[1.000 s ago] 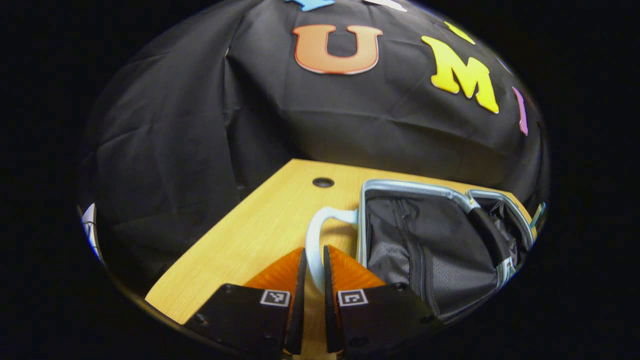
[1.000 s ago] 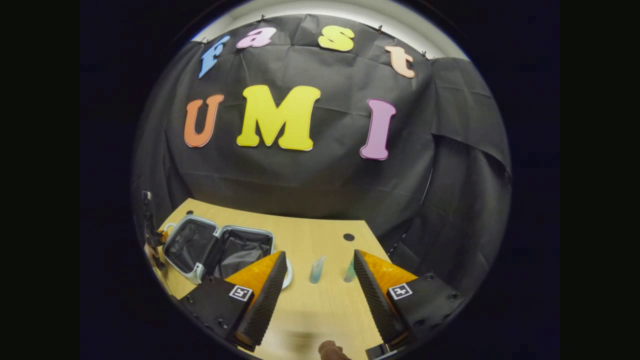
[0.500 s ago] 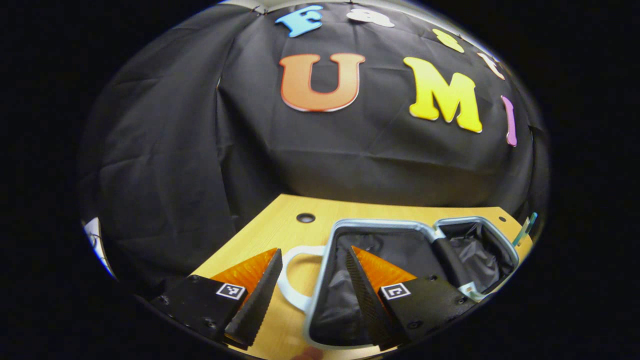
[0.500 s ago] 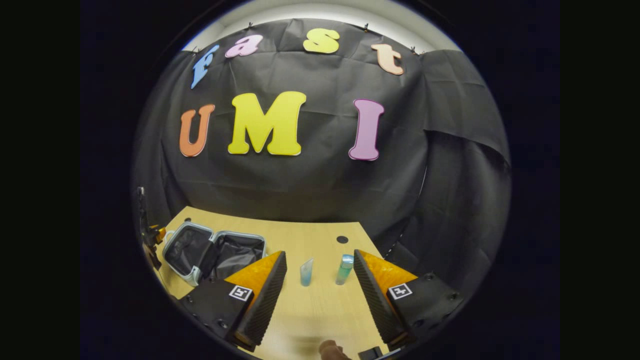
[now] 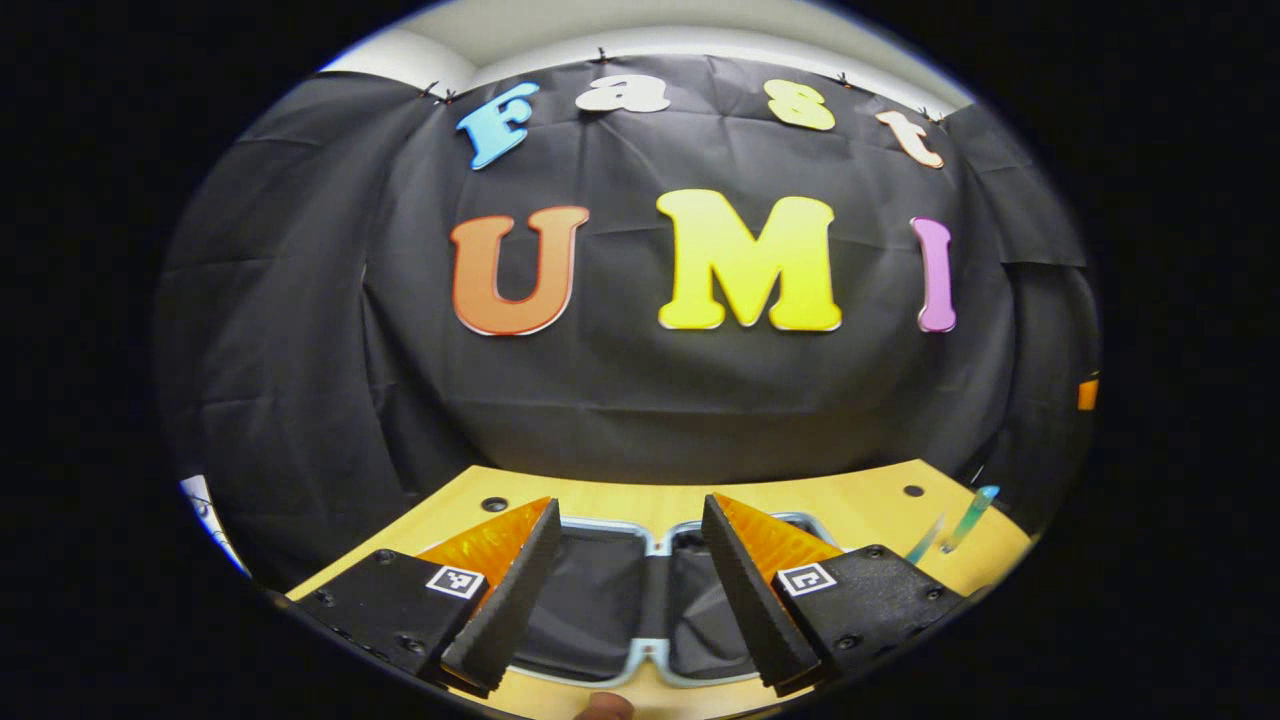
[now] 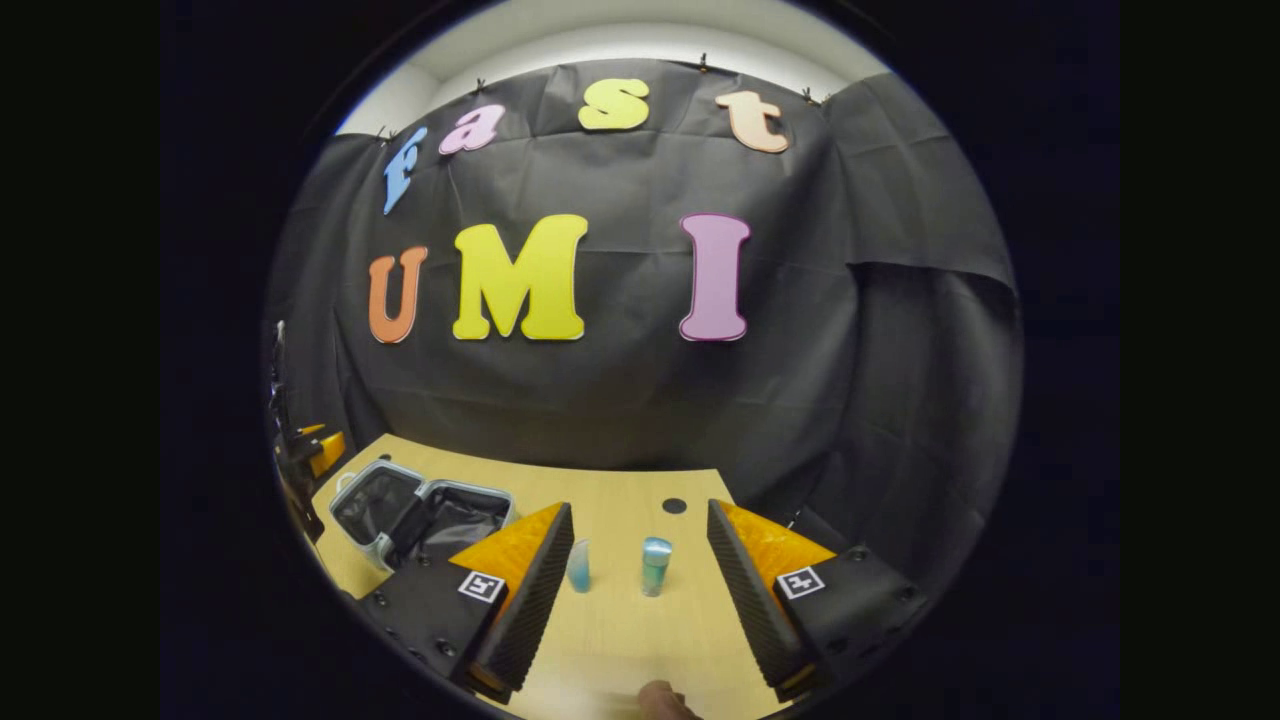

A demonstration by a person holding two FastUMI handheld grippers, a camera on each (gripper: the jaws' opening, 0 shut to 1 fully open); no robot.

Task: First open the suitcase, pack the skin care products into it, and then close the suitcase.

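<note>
The silver-rimmed, black-lined suitcase (image 5: 640,610) is lying open near the light wooden table's (image 6: 640,640) left edge; the left gripper's (image 5: 630,585) and right gripper's (image 6: 640,590) fingers are standing apart, holding nothing.

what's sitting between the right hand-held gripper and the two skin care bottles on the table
Nothing visible. In the right gripper view the right hand-held gripper is open, and the teal bottle and the smaller tube stand upright on bare table just ahead of its fingers.

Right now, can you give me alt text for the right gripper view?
The right gripper is open above the wooden table, with two upright skin care tubes standing between its fingers. The suitcase lies open at left.
</note>
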